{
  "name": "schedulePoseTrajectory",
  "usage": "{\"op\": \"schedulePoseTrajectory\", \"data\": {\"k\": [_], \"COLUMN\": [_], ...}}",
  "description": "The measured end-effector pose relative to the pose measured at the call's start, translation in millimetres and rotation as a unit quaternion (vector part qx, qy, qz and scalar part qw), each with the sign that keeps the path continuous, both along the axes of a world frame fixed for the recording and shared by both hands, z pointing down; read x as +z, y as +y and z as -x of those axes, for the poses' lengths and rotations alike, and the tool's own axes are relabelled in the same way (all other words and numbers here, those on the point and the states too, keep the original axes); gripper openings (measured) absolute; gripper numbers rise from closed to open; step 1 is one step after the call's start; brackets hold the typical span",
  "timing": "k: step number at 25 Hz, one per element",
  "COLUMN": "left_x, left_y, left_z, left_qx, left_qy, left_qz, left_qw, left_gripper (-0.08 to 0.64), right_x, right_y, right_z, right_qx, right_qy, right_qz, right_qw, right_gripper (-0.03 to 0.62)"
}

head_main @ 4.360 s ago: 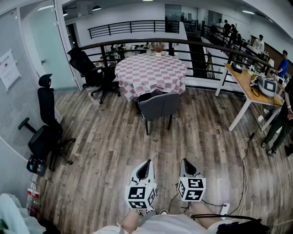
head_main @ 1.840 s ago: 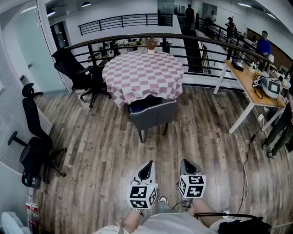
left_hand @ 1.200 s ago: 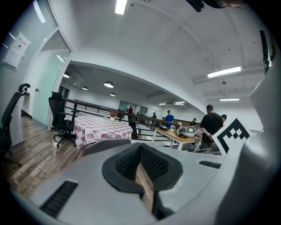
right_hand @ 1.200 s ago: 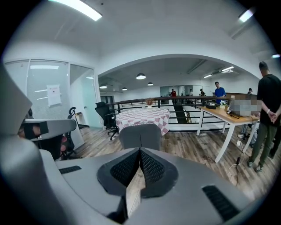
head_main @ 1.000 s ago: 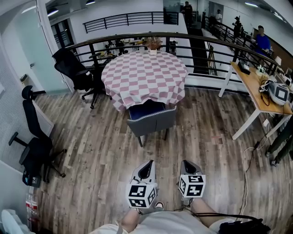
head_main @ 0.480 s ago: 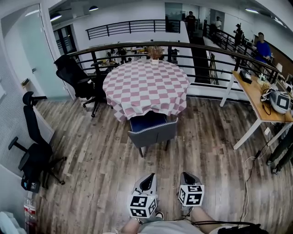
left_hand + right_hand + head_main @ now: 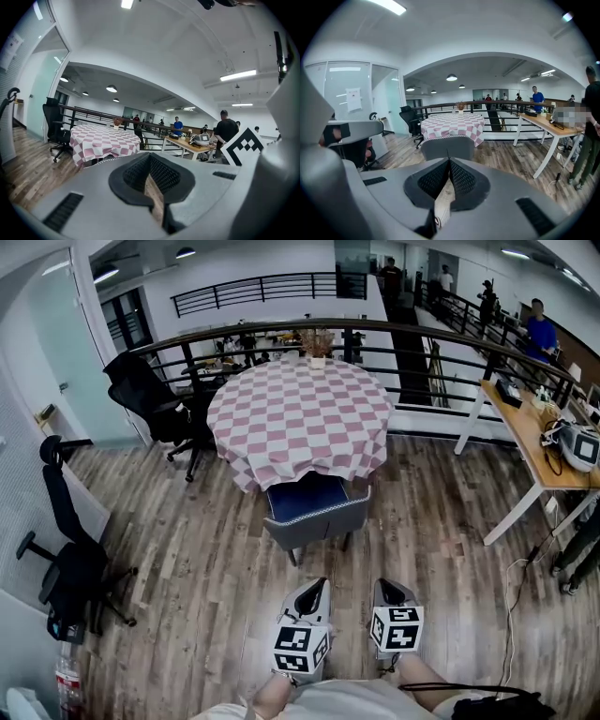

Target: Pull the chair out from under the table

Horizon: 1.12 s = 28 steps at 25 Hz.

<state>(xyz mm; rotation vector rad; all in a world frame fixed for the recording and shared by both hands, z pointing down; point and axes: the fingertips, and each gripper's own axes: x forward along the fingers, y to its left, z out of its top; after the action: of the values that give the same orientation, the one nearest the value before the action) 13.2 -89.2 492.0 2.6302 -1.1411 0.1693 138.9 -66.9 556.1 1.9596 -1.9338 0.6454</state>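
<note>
A grey chair with a dark blue seat stands tucked partly under the near edge of a round table covered by a red-and-white checked cloth. In the right gripper view the chair's back sits straight ahead, the table behind it. My left gripper and right gripper hang side by side over the floor, a short way short of the chair. Both are shut with nothing between the jaws. The left gripper view shows the table to the left of its jaws.
Black office chairs stand left of the table and by the left wall. A dark railing runs behind the table. A wooden desk with equipment is at the right, with people beyond it. A cable lies on the floor.
I have walked toward the table: the chair and table sit closer and larger in the head view. Both grippers stayed shut and side by side.
</note>
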Motion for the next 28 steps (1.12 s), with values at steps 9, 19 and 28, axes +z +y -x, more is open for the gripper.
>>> {"op": "schedulePoseTrajectory", "data": {"k": [9,19,28], "left_x": [-3.9,-0.8,5.7], "left_y": [-69.9,-140.0,-194.9], "left_z": [-0.4,-3.0,2.0], "left_qx": [0.003,0.02,0.022], "left_qy": [-0.002,-0.011,-0.009], "left_qz": [-0.003,-0.004,-0.001], "left_qw": [1.0,0.9997,0.9997], "left_gripper": [0.003,0.003,0.003], "right_x": [-2.7,-6.7,-8.0], "right_y": [-69.2,-141.5,-189.7], "right_z": [5.2,10.0,12.0], "right_qx": [-0.003,0.005,0.019], "right_qy": [0.0,-0.001,0.0], "right_qz": [-0.001,-0.006,-0.011], "right_qw": [1.0,1.0,1.0], "right_gripper": [0.018,0.018,0.018]}}
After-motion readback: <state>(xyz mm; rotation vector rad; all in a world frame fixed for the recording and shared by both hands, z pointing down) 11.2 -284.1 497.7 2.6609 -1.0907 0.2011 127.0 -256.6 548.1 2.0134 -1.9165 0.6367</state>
